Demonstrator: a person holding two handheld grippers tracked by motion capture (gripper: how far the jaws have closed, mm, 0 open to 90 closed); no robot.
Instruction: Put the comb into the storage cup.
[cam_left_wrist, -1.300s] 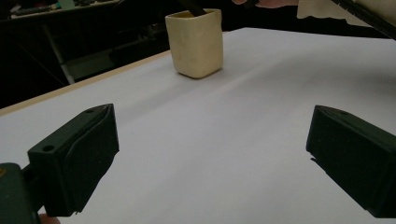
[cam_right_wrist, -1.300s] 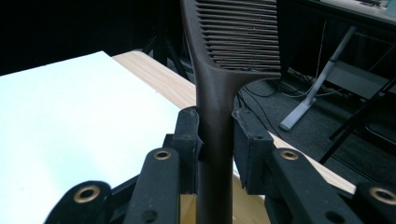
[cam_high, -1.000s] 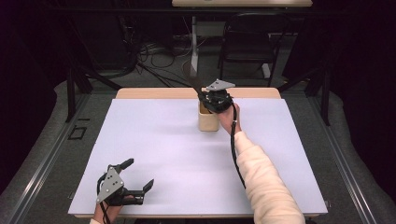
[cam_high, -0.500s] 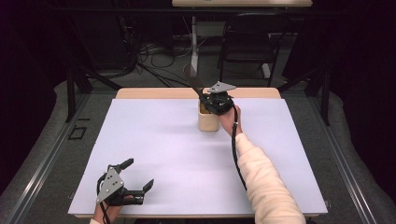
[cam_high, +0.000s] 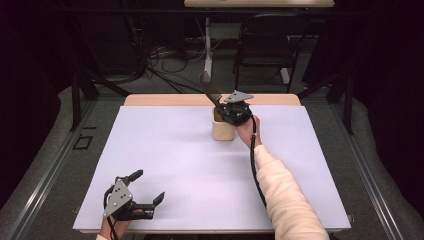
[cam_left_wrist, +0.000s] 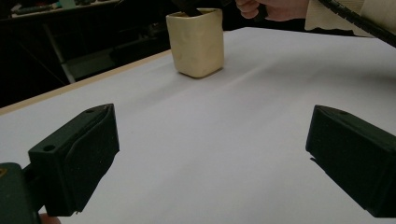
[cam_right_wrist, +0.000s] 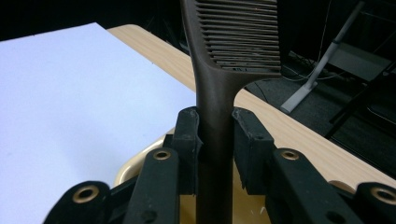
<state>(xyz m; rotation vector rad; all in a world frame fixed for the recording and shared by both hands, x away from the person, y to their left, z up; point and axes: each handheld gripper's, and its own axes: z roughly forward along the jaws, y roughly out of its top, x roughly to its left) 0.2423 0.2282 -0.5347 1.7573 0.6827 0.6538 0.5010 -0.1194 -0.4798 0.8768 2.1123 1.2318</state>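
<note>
The right tool (cam_right_wrist: 214, 135) is clamped on the dark brown plastic comb (cam_right_wrist: 219, 88), handle pointing down into the cream square cup (cam_high: 223, 129) directly beneath; the left tool (cam_high: 136, 196) rests wide open and empty, well apart on the white worktop (cam_high: 190, 165).

cup (cam_high: 223, 131) at your table's (cam_high: 165, 165) 12 o'clock, near its far edge | comb (cam_high: 210, 90) in cup | your left gripper (cam_high: 142, 192) at 7 o'clock

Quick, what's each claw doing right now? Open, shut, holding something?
Left gripper: open, holding nothing, low over the table.
Right gripper: shut on the comb, above the cup.
</note>
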